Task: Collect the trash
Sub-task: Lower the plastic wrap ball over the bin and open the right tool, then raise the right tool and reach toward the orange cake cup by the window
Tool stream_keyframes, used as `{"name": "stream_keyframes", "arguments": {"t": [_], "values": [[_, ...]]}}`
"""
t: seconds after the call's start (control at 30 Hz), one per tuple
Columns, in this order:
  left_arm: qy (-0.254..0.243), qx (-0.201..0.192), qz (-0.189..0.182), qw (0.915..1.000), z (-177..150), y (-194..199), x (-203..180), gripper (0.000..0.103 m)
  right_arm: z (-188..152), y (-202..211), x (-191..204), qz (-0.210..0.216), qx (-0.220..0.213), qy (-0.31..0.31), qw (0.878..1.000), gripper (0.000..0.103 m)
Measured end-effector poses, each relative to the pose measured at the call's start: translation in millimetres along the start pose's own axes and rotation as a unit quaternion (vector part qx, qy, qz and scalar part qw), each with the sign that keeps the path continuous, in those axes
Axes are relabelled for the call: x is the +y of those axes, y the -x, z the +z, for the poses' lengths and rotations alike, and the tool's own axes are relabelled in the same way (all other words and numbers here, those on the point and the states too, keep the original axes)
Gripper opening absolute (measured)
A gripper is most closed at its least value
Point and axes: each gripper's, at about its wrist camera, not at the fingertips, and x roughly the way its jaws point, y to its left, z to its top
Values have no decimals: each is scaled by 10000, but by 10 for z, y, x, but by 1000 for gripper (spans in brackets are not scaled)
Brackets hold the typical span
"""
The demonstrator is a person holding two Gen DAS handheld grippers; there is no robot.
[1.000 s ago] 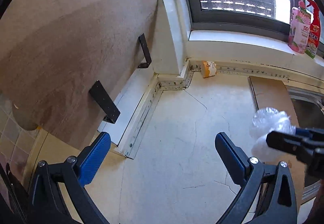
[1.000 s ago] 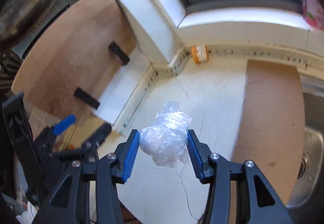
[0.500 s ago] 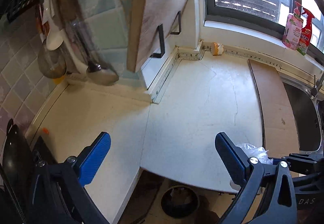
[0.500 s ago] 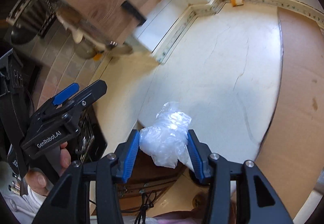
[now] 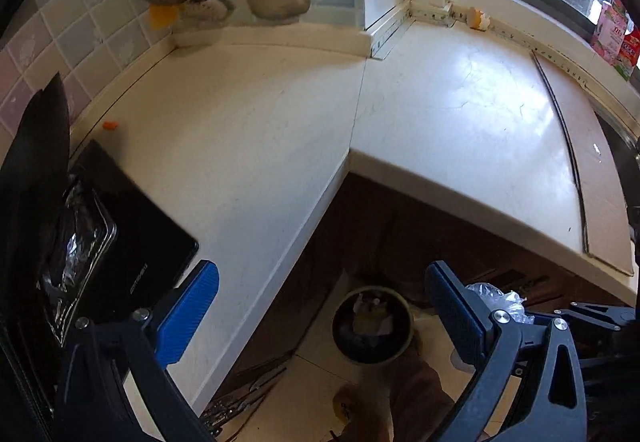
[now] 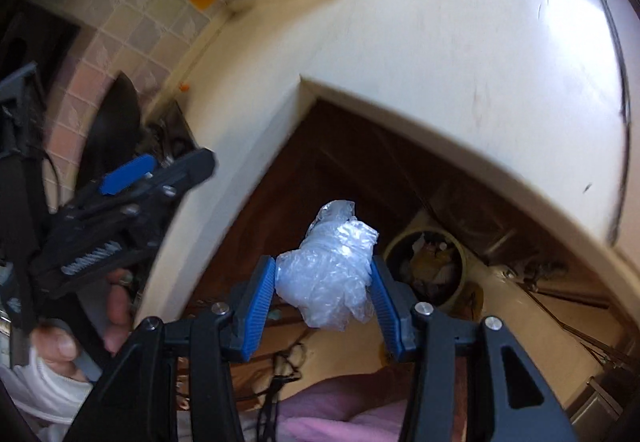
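Right wrist: jaws pinch plastic wad (image 6: 326,274) beyond counter edge (image 6: 440,130), above bin (image 6: 430,266).

The crumpled plastic wrap (image 6: 328,274) is a clear, glossy, whitish wad, clamped on both sides between the blue pads of the right gripper (image 6: 325,292) and held in the air. The trash bin (image 6: 430,266) is round, pale-rimmed, open-topped and part-filled; it stands on the floor beneath the counter overhang.
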Motion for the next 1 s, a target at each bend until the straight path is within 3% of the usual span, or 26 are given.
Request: {"name": "stream_keyframes", "arguments": {"t": [0.2, 0.37, 0.4, 0.47, 0.57, 0.77, 1.0], "values": [[98, 200, 114, 9997, -318, -188, 158, 102, -130, -827, -203, -335, 537, -74, 9980, 48], [205, 259, 156, 9993, -401, -267, 258, 102, -176, -1317, -375, -559, 910, -286, 9939, 49], [225, 262, 148, 9993, -412, -275, 277, 102, -174, -1363, -369, -594, 909, -263, 9937, 51], [228, 267, 151, 9993, -419, -285, 297, 102, -177, -1433, -340, -666, 901, -188, 9935, 67], [237, 244, 145, 9993, -410, -275, 312, 102, -180, -1459, -331, -604, 933, -232, 9935, 75], [224, 131, 69, 9996, -326, -212, 313, 102, -166, -1302, -233, -533, 917, -117, 9943, 76], [102, -188, -111, 9997, -76, 5, 241, 102, -12, -632, 33, -314, 407, 122, 9986, 76]]}}
